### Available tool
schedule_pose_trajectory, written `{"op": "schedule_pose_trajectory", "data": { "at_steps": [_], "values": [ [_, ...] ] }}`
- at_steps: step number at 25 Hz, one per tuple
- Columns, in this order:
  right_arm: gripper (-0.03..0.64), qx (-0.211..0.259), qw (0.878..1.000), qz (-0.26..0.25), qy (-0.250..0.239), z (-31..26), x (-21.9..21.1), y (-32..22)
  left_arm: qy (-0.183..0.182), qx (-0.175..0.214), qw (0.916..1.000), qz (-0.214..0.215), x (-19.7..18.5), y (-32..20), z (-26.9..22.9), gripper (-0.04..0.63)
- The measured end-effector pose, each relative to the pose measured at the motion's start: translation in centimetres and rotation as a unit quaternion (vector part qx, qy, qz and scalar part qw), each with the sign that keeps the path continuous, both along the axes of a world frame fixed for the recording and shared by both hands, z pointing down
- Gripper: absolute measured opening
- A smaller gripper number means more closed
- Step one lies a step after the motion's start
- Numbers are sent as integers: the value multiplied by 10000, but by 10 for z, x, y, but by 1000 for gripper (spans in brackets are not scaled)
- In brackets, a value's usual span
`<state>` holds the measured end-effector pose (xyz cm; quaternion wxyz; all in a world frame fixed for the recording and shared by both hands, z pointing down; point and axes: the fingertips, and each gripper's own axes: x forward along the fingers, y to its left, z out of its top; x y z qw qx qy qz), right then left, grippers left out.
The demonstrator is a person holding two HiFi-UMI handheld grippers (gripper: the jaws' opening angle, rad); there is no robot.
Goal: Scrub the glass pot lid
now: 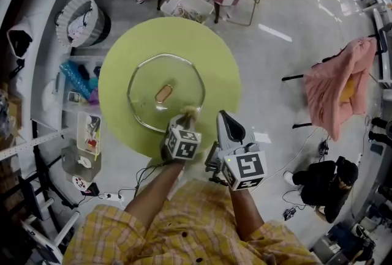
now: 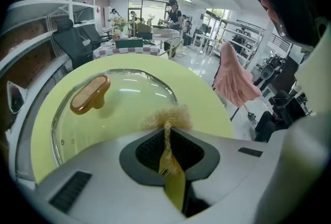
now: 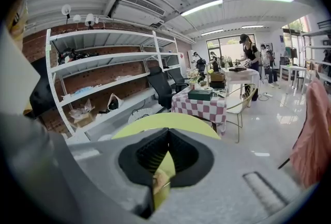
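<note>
Gripping a golden scrubber tuft (image 2: 168, 117) in the left gripper (image 1: 185, 115), at the near rim of the glass pot lid (image 1: 147, 89), handle-up in the middle of the green table (image 1: 214, 68). Right gripper (image 1: 223, 117) closed on nothing, off the lid. Better to press lightly, rub small circles around the brown handle (image 2: 90, 93), steady the rim with the right.

The left tongs (image 2: 166, 129) pinch a golden scrubber (image 2: 168, 116) at the glass lid (image 2: 121, 100)'s near rim.
</note>
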<state>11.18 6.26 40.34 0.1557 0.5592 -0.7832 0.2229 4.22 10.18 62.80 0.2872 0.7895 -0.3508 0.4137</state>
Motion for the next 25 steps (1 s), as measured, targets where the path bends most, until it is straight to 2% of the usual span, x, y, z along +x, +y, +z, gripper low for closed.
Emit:
{"op": "schedule_pose_trajectory", "data": {
  "at_steps": [6,9,11,14,16,19,25],
  "values": [
    [-3,-35,9999,131,-8,2,18,7,80,-167,9995,241,26,8,6,35],
    [-3,-27,9997,231,-19,1,29,10,278,-314,9980,475,48,17,5,35],
    [-3,-4,9996,295,-46,-1,36,12,425,-275,9969,606,62,18,-3,35],
    [-3,55,9989,445,-115,-7,46,14,701,67,9951,688,74,5,-31,35],
    [-3,121,9983,547,-174,-16,51,15,924,249,9937,589,76,-4,-51,35],
    [-3,289,9970,668,-279,-32,53,14,1069,396,9928,372,66,-14,-83,35],
    [-3,767,9937,711,-392,-81,42,10,1426,1171,9828,-69,32,-51,-170,34]
  ]
}}
